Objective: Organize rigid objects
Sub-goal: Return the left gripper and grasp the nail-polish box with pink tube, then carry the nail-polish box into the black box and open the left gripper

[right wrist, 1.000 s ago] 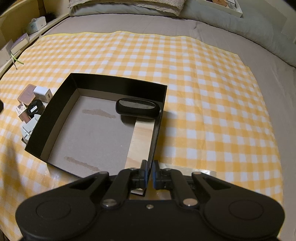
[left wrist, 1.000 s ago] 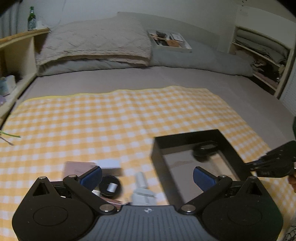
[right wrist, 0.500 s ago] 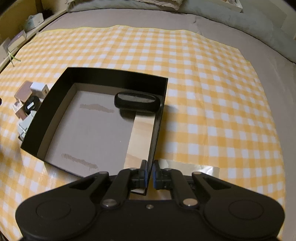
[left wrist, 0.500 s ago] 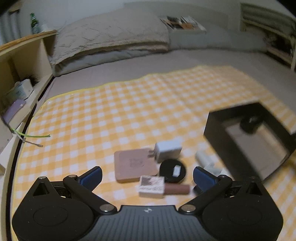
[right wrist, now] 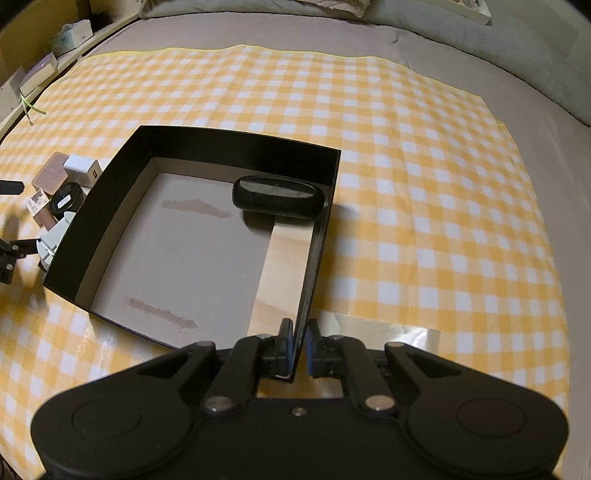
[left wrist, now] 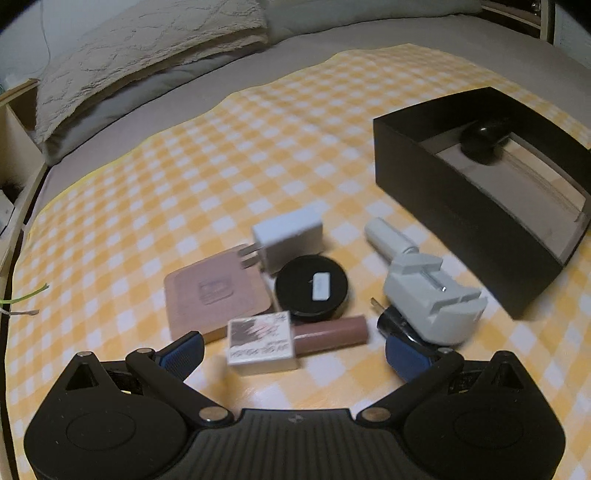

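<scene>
A cluster of small items lies on the yellow checked cloth [left wrist: 221,155]: a white charger [left wrist: 286,236], a pink compact [left wrist: 218,295], a round black jar [left wrist: 312,288], a white-capped lip gloss [left wrist: 295,338] and a white-grey clamp tool [left wrist: 428,295]. My left gripper [left wrist: 293,354] hangs open just above the cluster, with the lip gloss between its blue pads [left wrist: 181,350] but untouched. The black box [right wrist: 240,147] holds a black oval case [right wrist: 279,195]. My right gripper [right wrist: 299,350] is shut on the box's near right wall.
The cloth covers a grey bed, with pillows [left wrist: 147,48] at the head. A wooden shelf with small boxes [right wrist: 70,35] runs along the left side. The black box [left wrist: 443,206] stands right of the cluster, close to the clamp tool.
My left gripper has dropped and swung left from the box to the cluster of small items, rolling as it went. The right gripper has kept its hold on the box wall.
</scene>
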`<state>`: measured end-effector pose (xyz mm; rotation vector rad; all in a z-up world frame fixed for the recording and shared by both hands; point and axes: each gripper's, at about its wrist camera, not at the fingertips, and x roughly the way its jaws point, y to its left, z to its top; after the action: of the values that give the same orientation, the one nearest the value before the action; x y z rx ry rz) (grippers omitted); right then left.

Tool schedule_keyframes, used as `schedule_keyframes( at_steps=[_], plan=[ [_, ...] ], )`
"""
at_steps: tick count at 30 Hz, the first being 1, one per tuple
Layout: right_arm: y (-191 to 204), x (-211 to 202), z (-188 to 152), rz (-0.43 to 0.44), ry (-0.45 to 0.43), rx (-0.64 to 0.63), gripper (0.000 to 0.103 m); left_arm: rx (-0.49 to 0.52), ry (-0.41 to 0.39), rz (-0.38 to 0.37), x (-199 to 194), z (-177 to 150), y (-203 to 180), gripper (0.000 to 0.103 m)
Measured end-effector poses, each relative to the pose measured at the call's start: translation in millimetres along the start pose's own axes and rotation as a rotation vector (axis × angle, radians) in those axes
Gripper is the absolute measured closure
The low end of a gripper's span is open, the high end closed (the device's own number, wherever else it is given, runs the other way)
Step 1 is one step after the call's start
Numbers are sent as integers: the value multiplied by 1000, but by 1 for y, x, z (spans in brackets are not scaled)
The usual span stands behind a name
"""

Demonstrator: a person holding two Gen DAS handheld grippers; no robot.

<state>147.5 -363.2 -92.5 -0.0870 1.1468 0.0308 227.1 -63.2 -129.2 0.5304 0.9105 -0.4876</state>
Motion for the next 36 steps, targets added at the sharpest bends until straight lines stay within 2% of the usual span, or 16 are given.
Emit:
schedule_keyframes(
  at_steps=[9, 15, 25, 31, 36],
  plan=[
    [0, 1, 2, 5, 2, -5, 94, -35, 27, 19, 20, 13, -7, 0],
    [0, 1, 2, 8, 3, -12, 94, -88, 37, 21, 27, 17, 4, 16],
    [2, 3, 3, 0, 8, -21, 94, -113, 72, 21, 19, 16, 4, 17],
    [2, 3, 3, -5, 10, -26, 95, -295, 54, 34, 0, 18, 21, 17],
    [2, 3, 3, -7, 10, -27, 95, -407, -37, 27, -30, 33, 26, 17]
  ],
)
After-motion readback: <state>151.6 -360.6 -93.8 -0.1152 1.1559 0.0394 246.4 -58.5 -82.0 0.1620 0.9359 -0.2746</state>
